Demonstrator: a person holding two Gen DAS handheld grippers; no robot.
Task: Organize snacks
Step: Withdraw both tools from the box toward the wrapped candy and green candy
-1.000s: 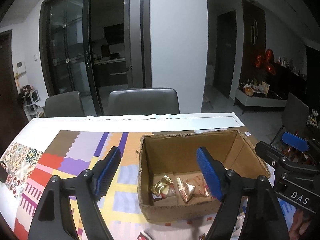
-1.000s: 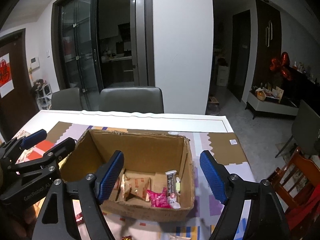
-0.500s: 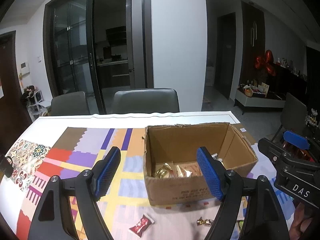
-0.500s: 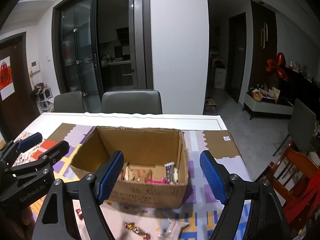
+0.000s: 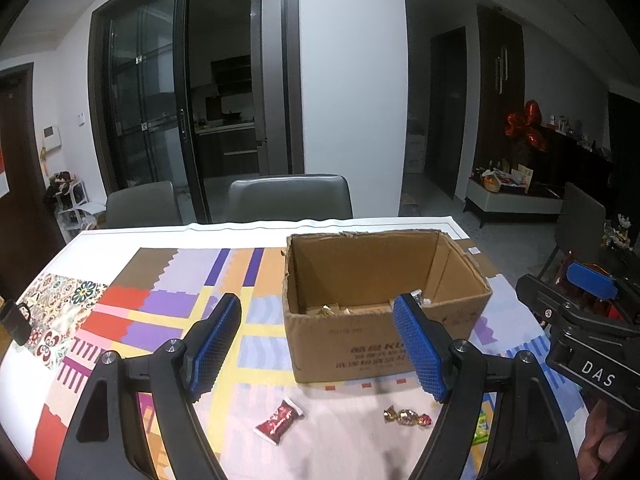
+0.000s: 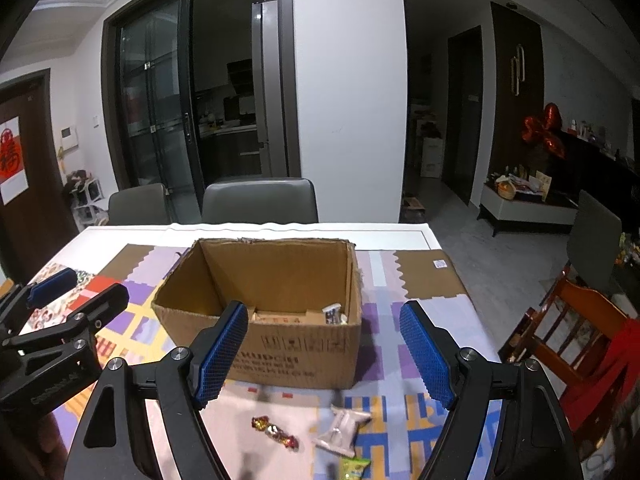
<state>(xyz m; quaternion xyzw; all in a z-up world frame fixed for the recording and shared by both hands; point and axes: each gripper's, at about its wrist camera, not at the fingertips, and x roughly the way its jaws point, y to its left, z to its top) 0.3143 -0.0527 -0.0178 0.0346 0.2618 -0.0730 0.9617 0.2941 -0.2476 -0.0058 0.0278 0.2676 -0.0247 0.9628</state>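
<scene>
Snacks lie loose on my counter [image 5: 120,236] before the cardboard box [image 5: 384,336]: red packet [image 5: 279,421] between my left gripper [image 5: 316,352] fingers, spread empty; right gripper [image 6: 324,354] likewise.

Left claw [image 5: 316,344] open and empty, right claw [image 6: 326,350] likewise

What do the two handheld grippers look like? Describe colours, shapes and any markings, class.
Both the left gripper and the right gripper are black, angular frames with silver screws at the joints. Each finger ends in a long blue pad with a fine gridded texture. Seen from the left wrist view, the right gripper's side carries white letters reading DAS. No cables or sleeves are visible.
</scene>
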